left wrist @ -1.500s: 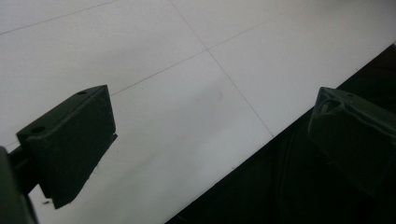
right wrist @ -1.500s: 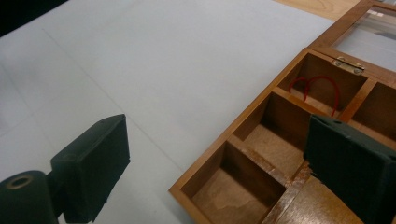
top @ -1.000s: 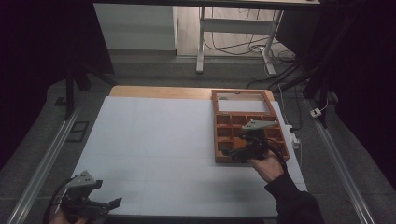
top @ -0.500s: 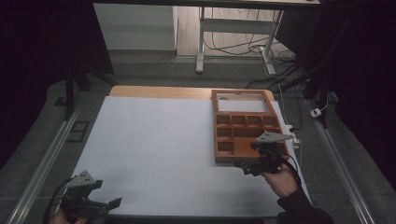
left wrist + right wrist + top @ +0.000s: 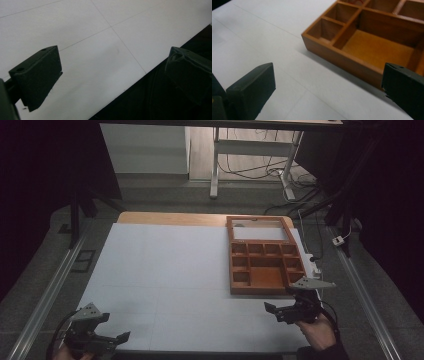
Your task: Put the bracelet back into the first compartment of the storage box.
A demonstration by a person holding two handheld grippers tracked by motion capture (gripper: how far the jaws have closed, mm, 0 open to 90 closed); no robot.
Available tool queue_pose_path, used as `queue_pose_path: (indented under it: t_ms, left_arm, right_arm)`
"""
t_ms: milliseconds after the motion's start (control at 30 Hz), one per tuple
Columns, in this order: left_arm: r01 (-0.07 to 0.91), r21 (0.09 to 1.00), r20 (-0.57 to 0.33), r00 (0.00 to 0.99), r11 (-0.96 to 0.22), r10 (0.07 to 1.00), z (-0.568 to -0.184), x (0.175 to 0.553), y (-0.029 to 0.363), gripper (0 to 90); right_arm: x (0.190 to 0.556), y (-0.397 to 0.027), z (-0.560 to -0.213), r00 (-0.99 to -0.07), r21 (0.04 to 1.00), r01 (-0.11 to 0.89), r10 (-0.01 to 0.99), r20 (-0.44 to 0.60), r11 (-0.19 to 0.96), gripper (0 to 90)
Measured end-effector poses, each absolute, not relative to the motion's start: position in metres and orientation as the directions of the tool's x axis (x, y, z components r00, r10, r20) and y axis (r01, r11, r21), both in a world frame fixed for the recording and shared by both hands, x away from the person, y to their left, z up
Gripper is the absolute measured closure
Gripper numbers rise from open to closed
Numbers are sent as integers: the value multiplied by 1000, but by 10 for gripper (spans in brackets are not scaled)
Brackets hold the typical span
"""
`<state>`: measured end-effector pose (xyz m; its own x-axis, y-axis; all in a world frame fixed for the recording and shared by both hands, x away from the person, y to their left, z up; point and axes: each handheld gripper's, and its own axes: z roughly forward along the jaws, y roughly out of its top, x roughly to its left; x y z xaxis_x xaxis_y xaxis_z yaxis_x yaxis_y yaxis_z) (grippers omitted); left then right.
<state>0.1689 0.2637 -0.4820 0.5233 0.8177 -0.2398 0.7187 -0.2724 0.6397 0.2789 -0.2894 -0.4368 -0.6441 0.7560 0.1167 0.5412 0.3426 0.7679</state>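
Fingers (image 5: 249,92) on the right gripper (image 5: 292,310) spread wide, empty; same on the left gripper (image 5: 97,340), bottom left. Wooden tray (image 5: 265,262) right of centre on the worktop (image 5: 165,270). Looks stiff, fairly heavy; best pinched on the near wall.

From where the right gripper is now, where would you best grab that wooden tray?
Probably the tray's near wall, reached straight ahead by the right gripper. That wall is thin, upright and bare, with open compartments behind it, so one jaw could drop inside and the other stay outside. The jaws stand wide apart already. A hold near the corner may let the tray swing.
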Motion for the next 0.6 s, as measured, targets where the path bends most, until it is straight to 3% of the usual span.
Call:
queue_pose_path:
  t_ms: [600]
  left_arm:
    - [716,639,-241,534,-282,811,-482,170,263,6]
  right_arm:
    - [250,-310,-452,-574,714,598,816,65,364,0]
